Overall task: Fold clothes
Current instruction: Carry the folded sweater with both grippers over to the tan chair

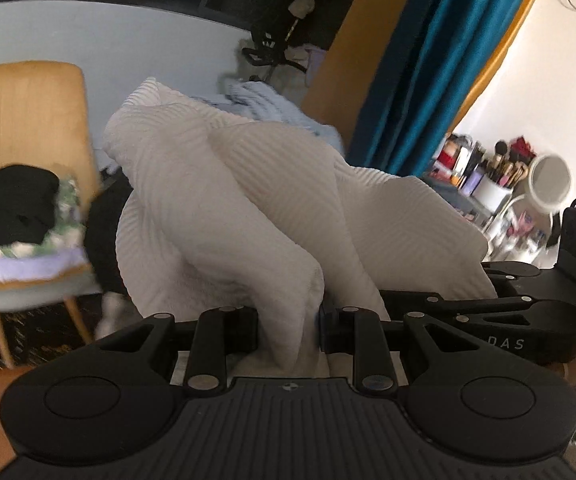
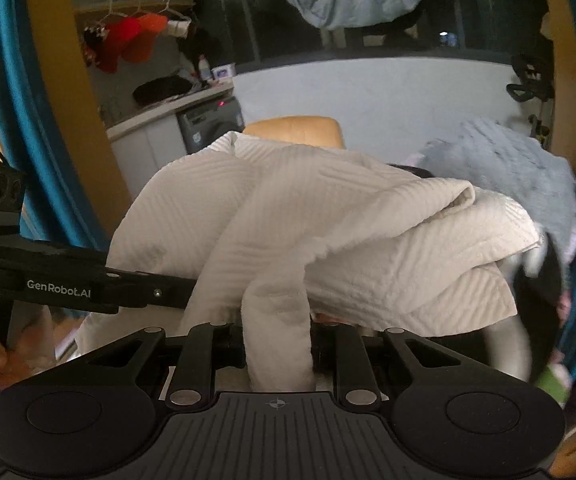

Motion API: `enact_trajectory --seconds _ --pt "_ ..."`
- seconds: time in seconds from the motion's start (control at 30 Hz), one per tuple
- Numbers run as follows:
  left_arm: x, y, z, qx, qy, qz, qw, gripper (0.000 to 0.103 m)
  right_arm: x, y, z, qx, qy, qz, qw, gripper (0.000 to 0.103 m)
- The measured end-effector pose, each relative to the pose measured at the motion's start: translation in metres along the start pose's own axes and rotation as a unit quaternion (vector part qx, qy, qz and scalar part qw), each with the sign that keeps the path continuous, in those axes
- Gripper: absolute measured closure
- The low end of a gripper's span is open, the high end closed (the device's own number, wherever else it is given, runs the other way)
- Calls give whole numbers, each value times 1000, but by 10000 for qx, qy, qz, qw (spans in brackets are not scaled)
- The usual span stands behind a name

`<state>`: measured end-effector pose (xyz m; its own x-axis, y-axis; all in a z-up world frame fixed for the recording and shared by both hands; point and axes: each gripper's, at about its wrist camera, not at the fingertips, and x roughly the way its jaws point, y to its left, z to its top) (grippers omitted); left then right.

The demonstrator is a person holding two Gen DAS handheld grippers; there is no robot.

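The white ribbed garment (image 1: 223, 200) hangs bunched in the air between my two grippers, off any surface. The left gripper (image 1: 288, 328) has its jaws closed on a gathered fold; the right gripper (image 2: 275, 340) likewise clamps a rolled edge. I judge this two-point hold serves to spread the cloth for folding. Behind it stand a yellow chair (image 1: 27, 112) bearing stacked clothes (image 1: 15, 208), a pale blue blanket (image 2: 508, 168) and teal curtains (image 1: 448, 60).
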<state>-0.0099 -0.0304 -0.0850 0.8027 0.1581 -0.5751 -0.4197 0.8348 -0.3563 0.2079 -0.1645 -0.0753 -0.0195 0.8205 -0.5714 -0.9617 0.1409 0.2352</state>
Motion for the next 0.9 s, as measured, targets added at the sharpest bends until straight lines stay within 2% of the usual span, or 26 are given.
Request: enact_trajectory --seconds 0.2,0.4,0.57,0.7,0.8,0.9 --pt "-31 110 27 219 351 61 9991 77 100 92 29 470 -51 -146 9988 84" --pt "-40 193 50 124 452 -25 9989 77 178 136 63 524 130 -229 9983 84" --pt "-16 251 71 -86 516 -106 9986 77 245 146 91 343 364 -316 9983 84" --pt "14 303 92 -153 641 -100 9978 77 305 137 110 367 520 -276 9976 84" --pt "49 346 118 -202 776 71 9968 77 364 120 130 460 636 -167 9968 84" --pt "84 393 144 -326 884 325 9950 77 440 95 158 544 747 -28 9957 84"
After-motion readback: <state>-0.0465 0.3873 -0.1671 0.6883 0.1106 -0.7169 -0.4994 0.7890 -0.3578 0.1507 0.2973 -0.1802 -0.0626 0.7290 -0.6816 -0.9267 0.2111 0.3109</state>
